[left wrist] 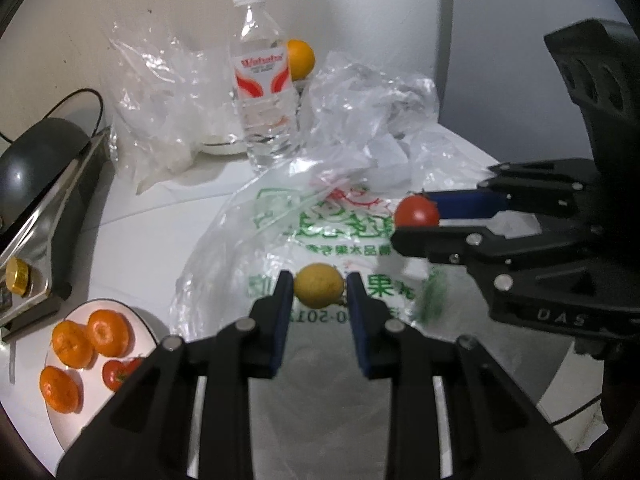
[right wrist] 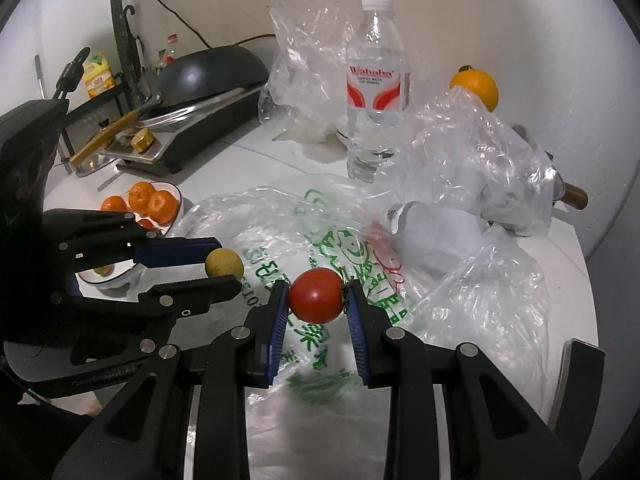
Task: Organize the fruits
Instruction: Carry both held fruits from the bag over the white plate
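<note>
1. The white tabletop (right wrist: 256, 152) is spread with a printed plastic bag (left wrist: 304, 220) and crumpled clear bags (right wrist: 480, 152), a water bottle (left wrist: 262, 80) standing behind them near a dark wok (right wrist: 212, 70).
2. At its left edge sits the white plate (left wrist: 148, 328), already carrying three mandarins (left wrist: 108, 332) and one small tomato (left wrist: 118, 374), so part of the sorting looks done.
3. A lone orange (right wrist: 476, 88) waits by the wall beyond the bags, well apart from the plate; I judge it is not yet gathered.
4. My left hand-held gripper (left wrist: 319, 292) is clamped on a small yellow-green fruit (left wrist: 319, 290), carried clear above the printed bag, its blue pads pressing both sides.
5. My right hand-held gripper (right wrist: 316, 298) is likewise closed tight on a red tomato (right wrist: 316, 295), held in the air just beside the left one.
6. Both held pieces remain to be set down, most likely on the plate, and the orange after them.
</note>
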Available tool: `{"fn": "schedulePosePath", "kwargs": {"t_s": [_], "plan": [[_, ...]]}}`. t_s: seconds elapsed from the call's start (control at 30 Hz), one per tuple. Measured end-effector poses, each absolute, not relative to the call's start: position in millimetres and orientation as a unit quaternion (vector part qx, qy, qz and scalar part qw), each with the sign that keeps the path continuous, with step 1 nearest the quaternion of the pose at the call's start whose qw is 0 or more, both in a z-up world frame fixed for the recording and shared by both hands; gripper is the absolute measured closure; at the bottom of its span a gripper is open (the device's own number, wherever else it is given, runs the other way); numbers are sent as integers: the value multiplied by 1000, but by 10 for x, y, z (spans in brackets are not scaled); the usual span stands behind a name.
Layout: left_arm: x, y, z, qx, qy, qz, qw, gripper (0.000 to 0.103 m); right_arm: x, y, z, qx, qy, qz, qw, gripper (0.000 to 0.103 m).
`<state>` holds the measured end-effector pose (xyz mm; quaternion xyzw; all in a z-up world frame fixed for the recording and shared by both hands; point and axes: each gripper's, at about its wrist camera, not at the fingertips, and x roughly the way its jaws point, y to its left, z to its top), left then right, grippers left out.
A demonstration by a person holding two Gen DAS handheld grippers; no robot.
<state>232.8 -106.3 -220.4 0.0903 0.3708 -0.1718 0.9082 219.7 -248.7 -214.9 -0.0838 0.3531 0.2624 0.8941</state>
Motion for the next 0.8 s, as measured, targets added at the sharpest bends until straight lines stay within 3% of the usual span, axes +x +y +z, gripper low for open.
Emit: {"fn": "schedulePosePath", "kwargs": {"t_s": [0.8], "plan": [[1779, -658, -2001, 71, 349, -152, 922, 75, 1735, -2135, -1963, -105, 339, 277, 893, 72]]}}
